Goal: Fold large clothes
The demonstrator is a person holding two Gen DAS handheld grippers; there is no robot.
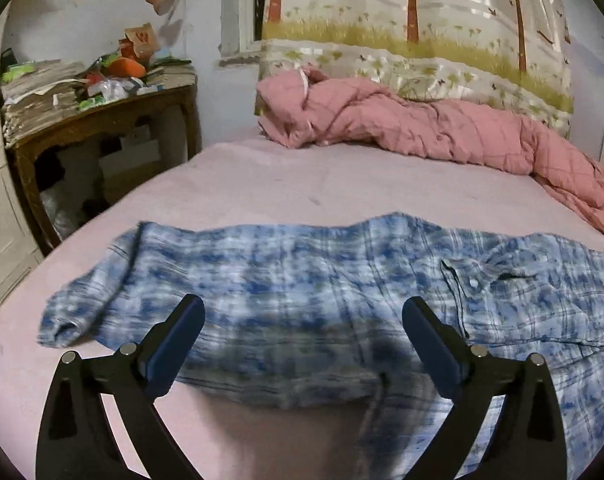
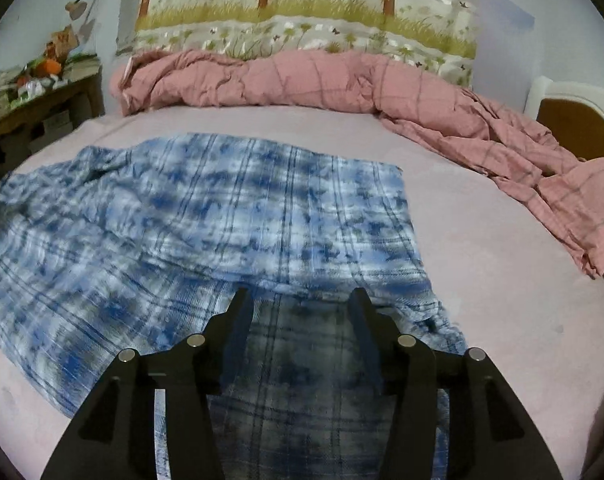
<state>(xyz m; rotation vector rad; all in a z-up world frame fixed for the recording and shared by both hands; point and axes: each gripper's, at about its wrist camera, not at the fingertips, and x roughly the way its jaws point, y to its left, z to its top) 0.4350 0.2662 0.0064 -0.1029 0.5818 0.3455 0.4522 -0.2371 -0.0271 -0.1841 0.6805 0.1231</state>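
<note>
A blue and white plaid shirt (image 1: 322,280) lies spread on the pink bed sheet (image 1: 262,176), with a sleeve at the left and a buttoned pocket at the right. My left gripper (image 1: 304,312) is open and empty, just above the shirt's near edge. In the right wrist view the same shirt (image 2: 222,216) covers the bed's left and middle. My right gripper (image 2: 300,304) is open and empty over the shirt's near right part, above a fold line.
A crumpled pink quilt (image 1: 442,128) lies along the bed's far side and right side (image 2: 502,152). A patterned pillow (image 2: 310,20) leans on the wall. A cluttered wooden table (image 1: 102,112) stands left of the bed. A wooden headboard (image 2: 582,120) is at the right.
</note>
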